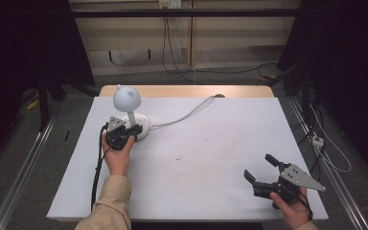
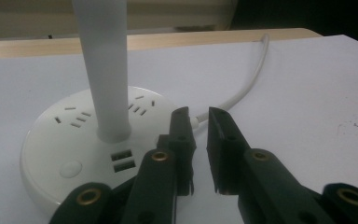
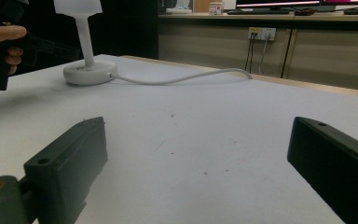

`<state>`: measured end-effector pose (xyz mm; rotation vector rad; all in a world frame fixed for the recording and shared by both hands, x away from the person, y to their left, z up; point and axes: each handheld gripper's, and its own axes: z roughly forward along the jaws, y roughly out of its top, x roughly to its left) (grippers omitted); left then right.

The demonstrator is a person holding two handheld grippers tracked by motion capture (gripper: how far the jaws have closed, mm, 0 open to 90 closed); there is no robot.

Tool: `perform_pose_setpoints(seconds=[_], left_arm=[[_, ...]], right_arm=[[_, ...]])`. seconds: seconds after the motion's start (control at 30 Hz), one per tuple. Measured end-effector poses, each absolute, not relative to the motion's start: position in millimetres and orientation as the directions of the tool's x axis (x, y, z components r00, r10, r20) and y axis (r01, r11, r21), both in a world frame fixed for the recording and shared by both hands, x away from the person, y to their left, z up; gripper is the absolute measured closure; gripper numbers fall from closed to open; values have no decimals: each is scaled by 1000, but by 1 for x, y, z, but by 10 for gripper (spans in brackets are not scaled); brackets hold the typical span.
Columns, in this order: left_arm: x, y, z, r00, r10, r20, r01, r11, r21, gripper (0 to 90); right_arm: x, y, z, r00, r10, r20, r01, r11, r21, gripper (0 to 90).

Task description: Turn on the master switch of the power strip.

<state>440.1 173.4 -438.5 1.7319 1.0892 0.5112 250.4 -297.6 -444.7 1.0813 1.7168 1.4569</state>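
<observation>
Beneath lamp stem [image 2: 103,70], socket slots [image 2: 72,116].

Dim room, evenly lit white table, soft shadows, slightly blurred close-ups

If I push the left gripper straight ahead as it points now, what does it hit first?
Probably the left gripper meets the white cable where it leaves the lamp base; the jaws stand nearly closed just beside the base's rim. Depth is hard to judge.
</observation>
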Motion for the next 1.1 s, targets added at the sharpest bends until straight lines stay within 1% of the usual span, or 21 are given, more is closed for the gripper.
perform_pose_setpoints(seconds=[0.37, 0.4, 0.5, 0.6, 0.7, 0.83, 1.1], left_arm=[[443, 173, -440, 501, 855, -133, 429, -112, 896, 847], [443, 173, -441, 502, 858, -109, 425, -135, 895, 873], [444, 173, -442, 503, 857, -114, 427, -132, 894, 900], [445, 171, -444, 494, 861, -121, 437, -126, 890, 900], [446, 170, -446, 493, 863, -108, 442, -141, 886, 900], [446, 169, -447, 483, 868, -114, 438, -127, 890, 900], [447, 171, -447, 475, 875, -90, 430, -142, 892, 900]], right_arm=[[250, -297, -445, -465, 884, 43, 188, 51, 981, 44], [250, -297, -445, -466, 884, 41, 187, 53, 981, 44], [250, -297, -445, -466, 884, 41, 186, 53, 981, 44], [250, -297, -445, -466, 884, 38, 184, 55, 981, 45], [250, -297, -445, -463, 885, 38, 185, 54, 981, 45], [250, -298, -445, -463, 886, 38, 183, 54, 982, 45], [250, -297, -445, -464, 885, 38, 184, 55, 981, 46]])
